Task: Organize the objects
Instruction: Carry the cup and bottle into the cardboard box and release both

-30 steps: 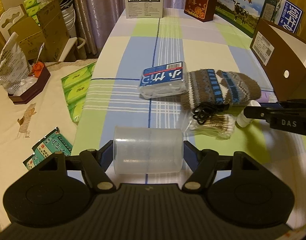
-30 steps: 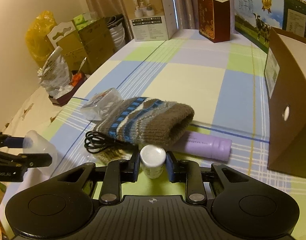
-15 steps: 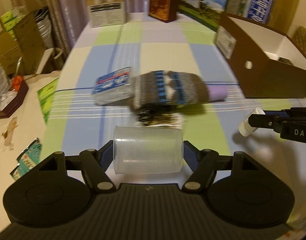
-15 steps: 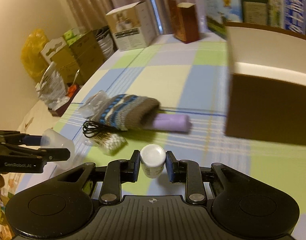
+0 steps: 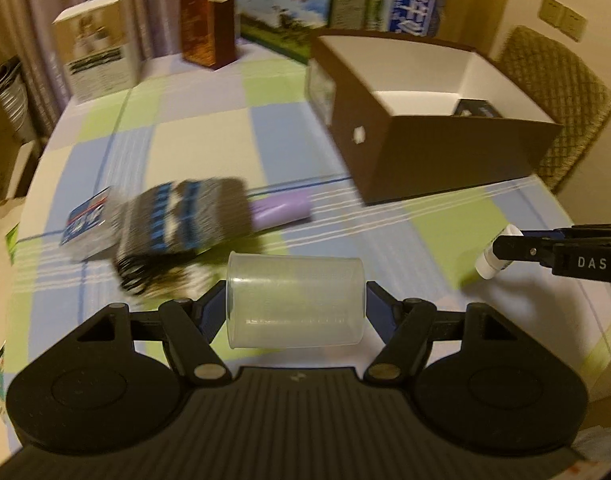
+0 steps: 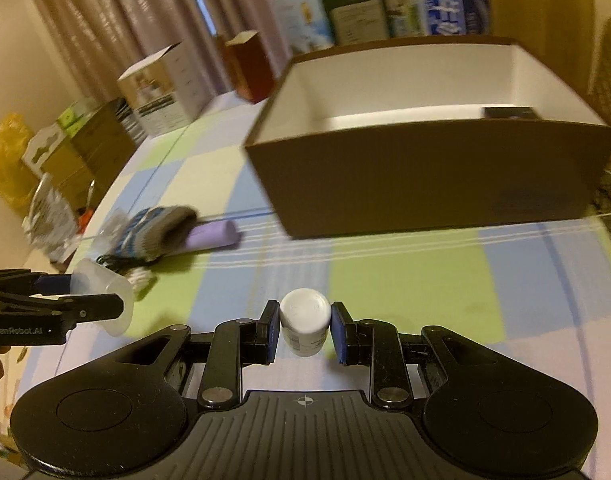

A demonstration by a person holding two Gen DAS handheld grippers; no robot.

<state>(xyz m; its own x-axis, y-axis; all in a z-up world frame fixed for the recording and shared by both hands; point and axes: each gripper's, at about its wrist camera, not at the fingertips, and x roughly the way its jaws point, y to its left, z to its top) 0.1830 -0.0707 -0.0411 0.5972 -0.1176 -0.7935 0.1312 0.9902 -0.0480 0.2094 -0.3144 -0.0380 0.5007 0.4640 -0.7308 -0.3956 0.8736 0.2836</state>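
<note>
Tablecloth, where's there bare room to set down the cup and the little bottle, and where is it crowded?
Free: the green and blue squares of the tablecloth between the brown box and the right gripper. The box floor looks mostly bare too, with one dark item at its far right. Crowded: around the knitted glove, purple tube and blue-labelled packet.

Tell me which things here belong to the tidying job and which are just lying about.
Part of the job:
- clear plastic cup, held in the left gripper
- small white bottle, held in the right gripper
- brown box
- knitted glove, purple tube

Lying about:
- cartons at the table's far end
- wicker chair
</note>
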